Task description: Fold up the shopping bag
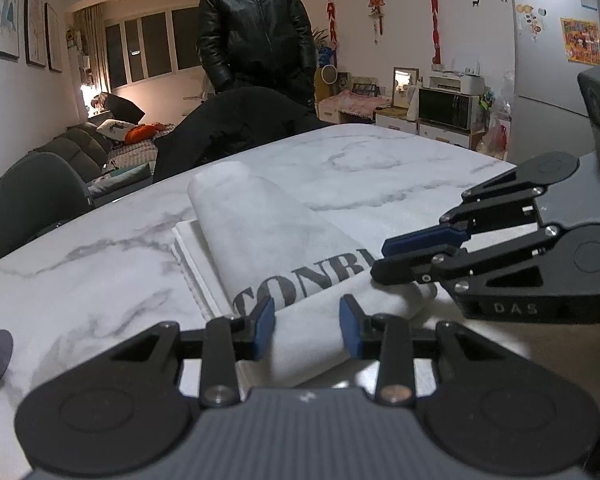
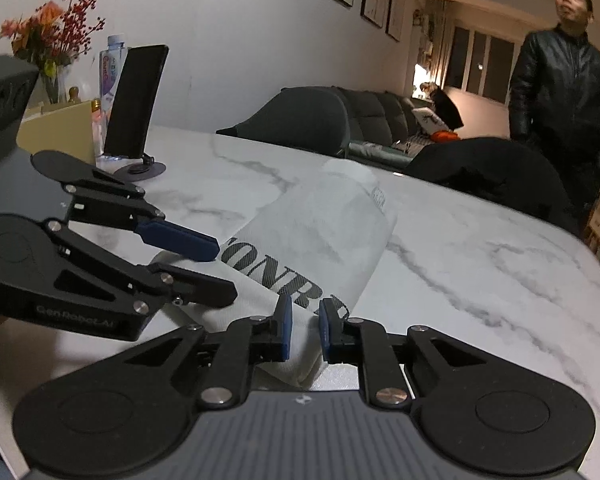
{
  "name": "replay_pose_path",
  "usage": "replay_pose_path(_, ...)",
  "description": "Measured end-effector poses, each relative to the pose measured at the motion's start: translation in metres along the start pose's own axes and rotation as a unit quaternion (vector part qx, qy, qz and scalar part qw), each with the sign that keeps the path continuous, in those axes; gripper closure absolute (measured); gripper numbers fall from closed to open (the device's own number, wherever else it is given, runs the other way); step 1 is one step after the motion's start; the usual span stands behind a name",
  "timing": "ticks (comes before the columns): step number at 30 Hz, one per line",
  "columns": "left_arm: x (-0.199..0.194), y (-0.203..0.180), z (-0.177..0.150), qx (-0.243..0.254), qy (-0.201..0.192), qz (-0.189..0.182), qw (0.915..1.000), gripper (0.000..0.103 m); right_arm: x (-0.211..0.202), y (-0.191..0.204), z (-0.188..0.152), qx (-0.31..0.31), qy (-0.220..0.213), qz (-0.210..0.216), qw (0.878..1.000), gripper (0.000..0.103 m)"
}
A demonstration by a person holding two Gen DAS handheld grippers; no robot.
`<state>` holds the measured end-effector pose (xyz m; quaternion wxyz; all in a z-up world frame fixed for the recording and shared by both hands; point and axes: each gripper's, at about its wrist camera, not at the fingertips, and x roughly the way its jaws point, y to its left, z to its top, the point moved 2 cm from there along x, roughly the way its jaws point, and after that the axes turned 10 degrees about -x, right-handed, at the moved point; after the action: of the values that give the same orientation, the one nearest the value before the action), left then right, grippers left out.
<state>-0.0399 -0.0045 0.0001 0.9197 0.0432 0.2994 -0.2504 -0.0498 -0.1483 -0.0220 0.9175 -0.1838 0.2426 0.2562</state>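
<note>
Spreading across both views, the marble worktop [image 1: 100,264] carries your white shopping bag [image 1: 260,236], folded into a long band with dark lettering, lying at the centre and running toward 11 o'clock in the left wrist view. A person in a black jacket [image 1: 256,28] stands beyond the far edge at 12 o'clock. A phone on a stand [image 2: 134,104] sits at 10 o'clock in the right wrist view. Your left gripper [image 1: 307,330] has its jaws released, parted over the bag's near end. Your right gripper [image 2: 305,330] has its jaws narrowly parted around a bunched fold of the bag; whether they pinch it cannot be told.
</note>
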Motion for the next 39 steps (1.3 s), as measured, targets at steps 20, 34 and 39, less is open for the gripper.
replay_pose_path(20, 0.007, 0.009, 0.015, 0.044, 0.053, -0.052, 0.9963, 0.069, -0.017, 0.002, -0.005, -0.170, -0.053, 0.070, 0.982, 0.077)
replay_pose_path(34, 0.009, 0.010, 0.019, 0.073, 0.066, -0.073, 0.9925, 0.069, -0.012, 0.002, -0.014, -0.241, -0.047, 0.125, 0.961, 0.059)
replay_pose_path(39, 0.008, 0.012, 0.018, 0.077, 0.062, -0.080, 0.9919, 0.069, -0.009, 0.004, -0.014, -0.256, -0.041, 0.130, 0.957, 0.056)
